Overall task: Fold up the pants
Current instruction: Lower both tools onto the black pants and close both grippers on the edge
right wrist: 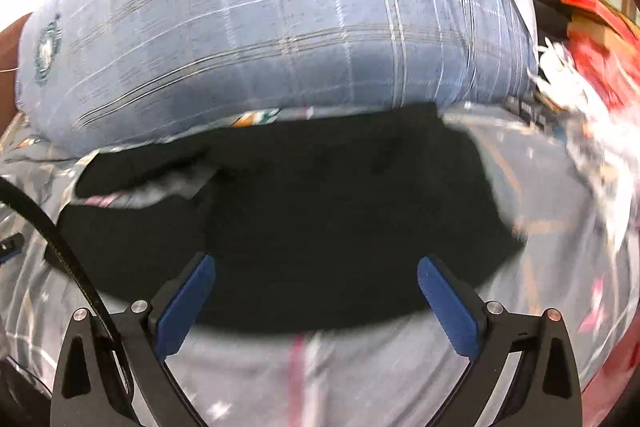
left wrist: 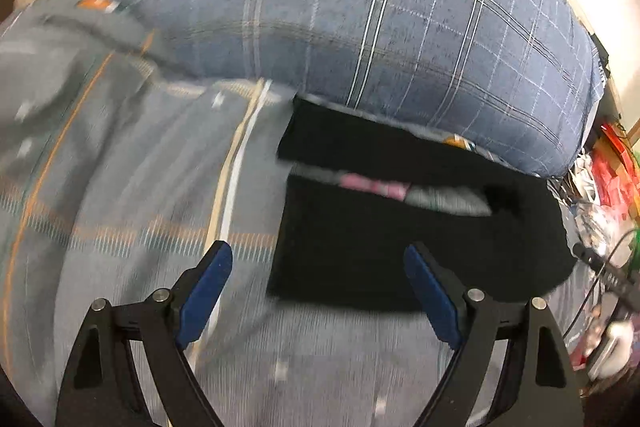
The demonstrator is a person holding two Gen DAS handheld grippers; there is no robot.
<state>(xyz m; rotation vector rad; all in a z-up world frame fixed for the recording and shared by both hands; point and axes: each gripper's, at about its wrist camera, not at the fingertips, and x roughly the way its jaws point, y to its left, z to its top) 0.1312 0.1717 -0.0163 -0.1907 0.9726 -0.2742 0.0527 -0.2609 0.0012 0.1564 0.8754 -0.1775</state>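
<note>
Left gripper (left wrist: 318,259): blue-padded black jaws spread wide, nothing between them. Right gripper (right wrist: 316,269): same, wide apart, empty, hanging over the cloth with no contact visible.

Black fabric pants (right wrist: 320,211) lie on the grey patterned bedsheet (left wrist: 120,167), already doubled into a compact block, far edge tucked against the blue plaid pillow (left wrist: 340,19). One layer gapes at the left, showing a pink-and-grey strip of the sheet (left wrist: 376,187).

My read: both tongs empty because the fold's been laid down; that gap wants flattening. Red clutter (right wrist: 608,67) sits off the bed's edge, well clear.
</note>
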